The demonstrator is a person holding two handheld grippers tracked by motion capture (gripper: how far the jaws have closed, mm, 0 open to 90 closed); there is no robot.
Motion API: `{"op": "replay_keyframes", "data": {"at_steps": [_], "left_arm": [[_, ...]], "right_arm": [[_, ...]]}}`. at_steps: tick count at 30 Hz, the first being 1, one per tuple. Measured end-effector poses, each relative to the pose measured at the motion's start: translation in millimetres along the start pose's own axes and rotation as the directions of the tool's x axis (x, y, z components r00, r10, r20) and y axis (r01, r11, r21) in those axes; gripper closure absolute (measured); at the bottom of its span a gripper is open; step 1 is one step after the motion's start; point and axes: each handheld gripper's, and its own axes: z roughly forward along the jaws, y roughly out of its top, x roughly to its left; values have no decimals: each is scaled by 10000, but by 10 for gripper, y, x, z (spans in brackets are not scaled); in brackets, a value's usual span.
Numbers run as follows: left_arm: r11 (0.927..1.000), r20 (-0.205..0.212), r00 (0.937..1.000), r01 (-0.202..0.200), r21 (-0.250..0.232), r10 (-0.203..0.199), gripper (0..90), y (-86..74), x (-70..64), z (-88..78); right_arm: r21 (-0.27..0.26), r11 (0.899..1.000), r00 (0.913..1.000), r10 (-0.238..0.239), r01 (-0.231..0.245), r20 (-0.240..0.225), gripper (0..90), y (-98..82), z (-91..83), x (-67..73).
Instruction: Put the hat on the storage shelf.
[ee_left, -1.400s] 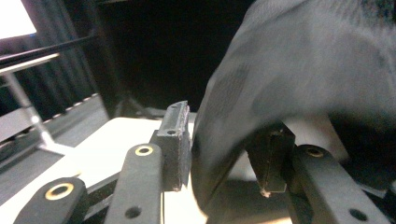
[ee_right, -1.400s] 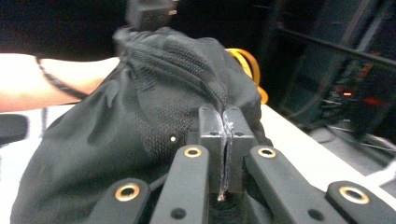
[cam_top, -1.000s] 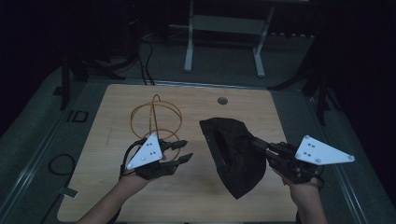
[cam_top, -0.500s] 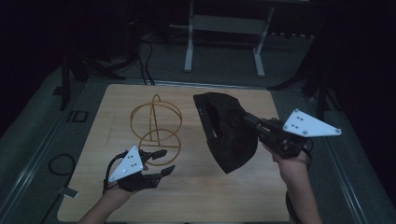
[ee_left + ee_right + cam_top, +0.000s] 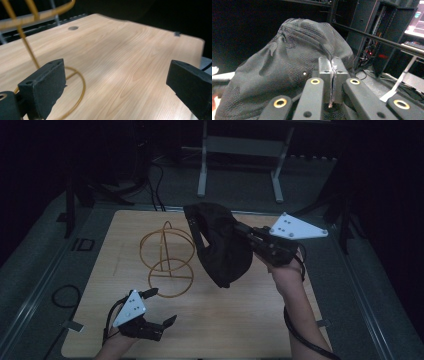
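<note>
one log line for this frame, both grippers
left gripper: open, jaws just opened, nothing between, beside wire stand | right gripper: shut on black cap, lifted off table

The left gripper (image 5: 160, 307) is lower and nearer the table's front edge, its jaws just opened wide, clear of the gold wire stand (image 5: 166, 257). The right gripper (image 5: 239, 231) carries the black fabric cap (image 5: 220, 245) higher and farther back, off the wooden table (image 5: 240, 315).

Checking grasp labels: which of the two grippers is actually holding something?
The right gripper: its jaws are pinched shut on the black cap, held up above the table. The left gripper is low by the wire stand, its jaws just opened wide with nothing between.
</note>
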Motion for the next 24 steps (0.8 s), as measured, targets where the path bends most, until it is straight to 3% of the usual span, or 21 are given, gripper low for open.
{"op": "replay_keyframes", "data": {"at_steps": [6,11,17,24], "left_arm": [[9996,-439,9987,273,106,-268,25,-233,-16,-24],[9989,-684,9967,427,-174,-438,25,-252,48,-81],[9990,-928,9947,429,-82,-435,25,-296,97,-95],[9981,-863,9944,607,-63,-611,26,-321,128,-114]], "right_arm": [[164,9994,9995,-312,312,-20,888,112,274,92],[547,9974,9984,-444,463,-350,888,98,563,230],[939,9942,9948,-439,525,-918,888,48,856,361],[1283,9908,9900,-241,422,-1393,886,27,1118,438]]}}
